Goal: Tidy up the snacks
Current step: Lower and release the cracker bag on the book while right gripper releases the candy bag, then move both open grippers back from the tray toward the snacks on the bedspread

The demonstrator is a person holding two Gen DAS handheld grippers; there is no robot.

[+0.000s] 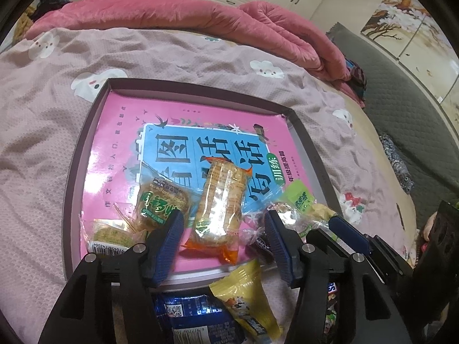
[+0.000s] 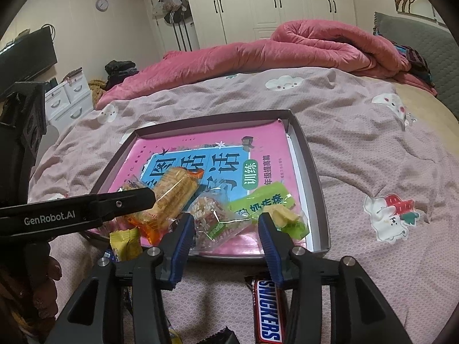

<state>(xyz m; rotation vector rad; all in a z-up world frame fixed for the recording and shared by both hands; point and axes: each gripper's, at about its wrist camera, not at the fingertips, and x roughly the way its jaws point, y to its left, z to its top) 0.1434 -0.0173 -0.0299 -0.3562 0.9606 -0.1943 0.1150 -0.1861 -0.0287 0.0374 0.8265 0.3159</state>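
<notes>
**Snacks being piled into the tray on the bed**

The left gripper (image 1: 223, 223) is being held open around the orange cracker pack (image 1: 219, 203), pads clear of it, so it looks freshly set down in the tray (image 1: 312, 149), probably to group it with the green-label snack (image 1: 160, 200). The right gripper (image 2: 225, 226) is being kept partly open over a clear-wrapped candy (image 2: 212, 218), nothing pinched. The Snickers bar (image 2: 268, 309) and yellow packet (image 1: 243, 301) are being left on the bed outside the tray, likely next.
</notes>
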